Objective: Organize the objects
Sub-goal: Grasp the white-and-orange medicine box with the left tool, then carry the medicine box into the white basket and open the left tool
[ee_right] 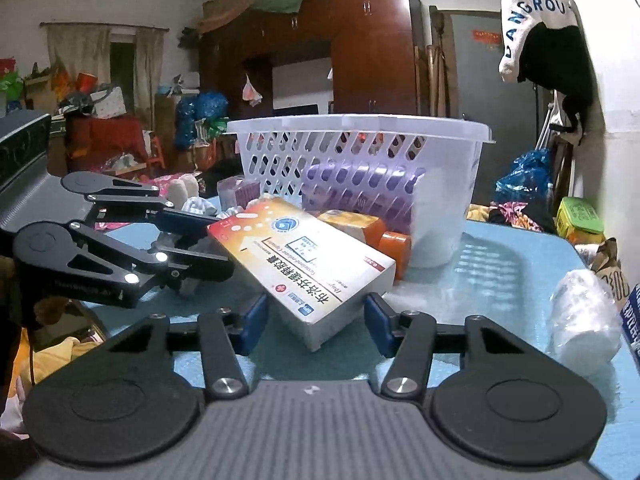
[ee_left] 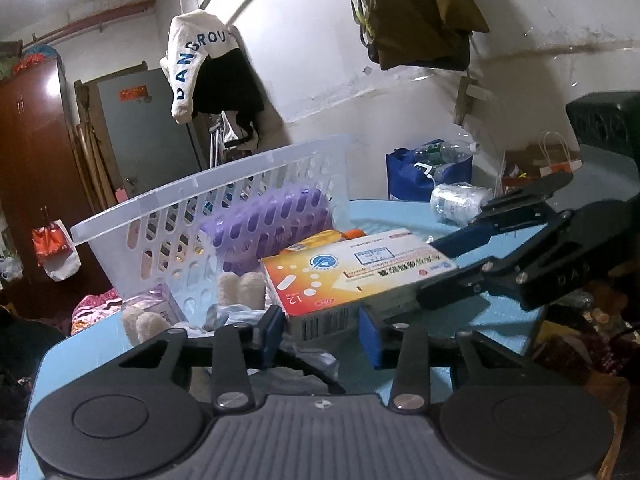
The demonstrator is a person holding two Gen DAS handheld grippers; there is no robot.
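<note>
I am looking down my right gripper [ee_right: 316,322], whose blue pads are standing wide apart on either side of the near corner of the medicine box [ee_right: 304,264], not pressing it as far as I can tell. My left gripper [ee_left: 322,330] is likewise gaping, with the box's barcode end [ee_left: 320,322] sitting just ahead of the gap, apart from both pads. The box is lying tilted on the blue table [ee_right: 500,272], propped on an orange carton [ee_right: 394,246] and a yellow-orange pack [ee_right: 350,220] behind it. Each gripper is crowding the other's approach from the side. Off to my right a clear wrapped roll [ee_right: 584,316] is resting on the table. Beyond the box the white slotted basket [ee_right: 360,136] is standing upright, with a purple package [ee_right: 356,188] showing through its slots. Rolled cream socks [ee_left: 242,286] and a small lilac packet [ee_left: 158,300] are lying beside the basket. Farther back, a dark wooden wardrobe [ee_right: 372,44] is filling the wall.
</note>
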